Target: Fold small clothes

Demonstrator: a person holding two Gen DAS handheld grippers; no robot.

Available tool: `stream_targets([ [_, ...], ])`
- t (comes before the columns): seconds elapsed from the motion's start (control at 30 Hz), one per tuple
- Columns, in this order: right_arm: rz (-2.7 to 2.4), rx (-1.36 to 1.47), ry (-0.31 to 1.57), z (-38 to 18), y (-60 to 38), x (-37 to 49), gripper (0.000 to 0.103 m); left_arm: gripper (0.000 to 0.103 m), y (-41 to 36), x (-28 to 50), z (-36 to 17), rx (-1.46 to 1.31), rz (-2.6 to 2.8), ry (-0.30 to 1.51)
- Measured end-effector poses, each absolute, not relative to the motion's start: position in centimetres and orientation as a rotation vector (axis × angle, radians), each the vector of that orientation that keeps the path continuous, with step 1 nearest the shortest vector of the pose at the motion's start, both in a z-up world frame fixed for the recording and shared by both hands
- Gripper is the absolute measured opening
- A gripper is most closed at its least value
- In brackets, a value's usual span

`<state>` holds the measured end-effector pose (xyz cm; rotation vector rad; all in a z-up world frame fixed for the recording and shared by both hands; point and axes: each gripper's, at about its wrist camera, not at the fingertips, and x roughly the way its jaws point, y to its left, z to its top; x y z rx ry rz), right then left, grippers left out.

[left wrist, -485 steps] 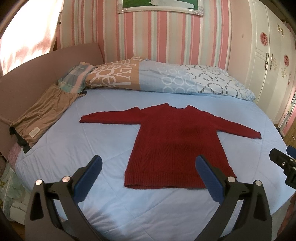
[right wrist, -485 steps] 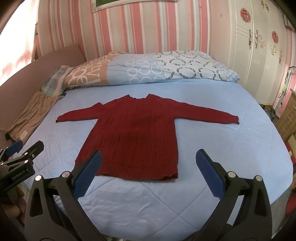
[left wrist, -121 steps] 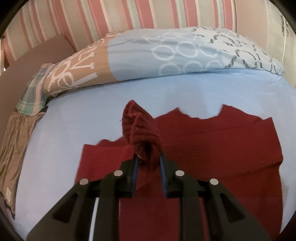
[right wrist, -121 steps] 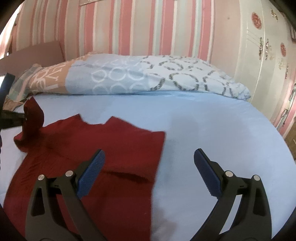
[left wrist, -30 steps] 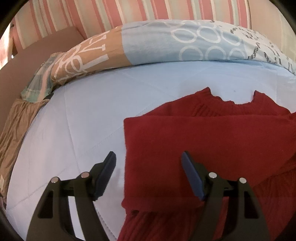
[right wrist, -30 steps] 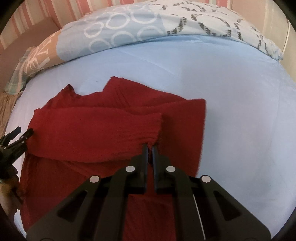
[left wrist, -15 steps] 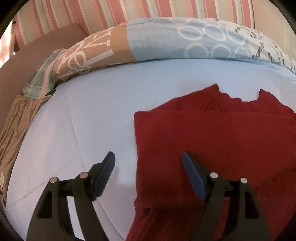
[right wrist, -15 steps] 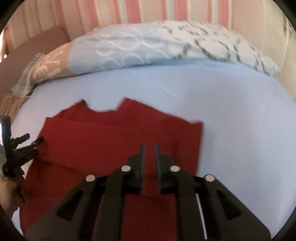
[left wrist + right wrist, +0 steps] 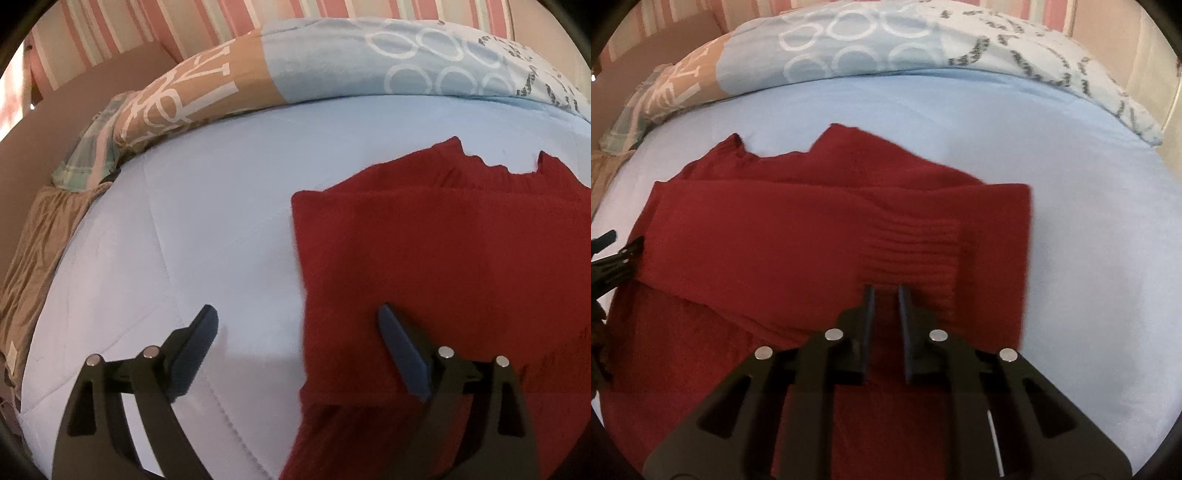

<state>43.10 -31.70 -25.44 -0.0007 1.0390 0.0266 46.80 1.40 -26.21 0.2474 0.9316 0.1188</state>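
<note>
A dark red knit sweater (image 9: 443,251) lies on the light blue bed (image 9: 192,229), both sleeves folded across its chest. My left gripper (image 9: 297,332) is open and empty, straddling the sweater's left folded edge just above the bed. In the right wrist view the sweater (image 9: 783,236) fills the middle, and the ribbed cuff (image 9: 916,254) of the top sleeve lies just ahead of my right gripper (image 9: 885,291). Its jaws stand a narrow gap apart with no cloth between them. The left gripper's tip (image 9: 617,254) shows at the left edge.
A rolled patterned duvet (image 9: 332,70) lies along the head of the bed, also in the right wrist view (image 9: 905,44). A tan garment (image 9: 33,254) and a plaid cloth (image 9: 96,155) lie at the bed's left side. A striped wall (image 9: 207,22) stands behind.
My right gripper has let go of the sleeve cuff, parted slightly and dropped back near it. My left gripper, open all along, has drifted left, so the sweater sits further right in its view.
</note>
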Motion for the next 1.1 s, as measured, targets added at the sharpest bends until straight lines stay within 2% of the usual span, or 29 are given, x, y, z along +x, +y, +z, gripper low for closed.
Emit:
stream_targets([
  [0.1,0.015,-0.013,1.017,-24.6,-31.9,41.7,0.015,0.089,2.1,46.0,-25.6,0.220,0.111,0.934],
  [0.17,0.024,-0.004,0.985,-23.6,-32.1,40.1,0.032,0.089,2.5,44.9,-24.6,0.184,0.104,0.930],
  [0.2,0.021,-0.001,0.962,-22.9,-32.1,38.9,0.049,0.089,2.6,44.1,-24.0,0.165,0.097,0.921],
  [0.23,0.019,0.005,0.942,-22.3,-32.1,37.7,0.058,0.089,2.8,42.9,-23.1,0.145,0.085,0.910],
  [0.53,0.098,-0.005,0.833,-18.3,-29.9,26.6,0.061,0.089,4.3,31.1,-18.1,0.143,0.055,0.838],
  [0.77,0.092,-0.071,0.686,-16.4,-28.0,16.7,0.072,0.089,5.1,21.4,-16.8,0.215,0.082,0.740],
  [0.83,0.082,-0.086,0.680,-16.9,-27.6,13.6,0.078,0.089,5.7,19.0,-17.0,0.184,0.076,0.746],
  [1.1,0.072,-0.060,0.734,-18.0,-27.0,7.9,0.078,0.089,7.8,12.6,-17.5,0.067,0.084,0.770],
])
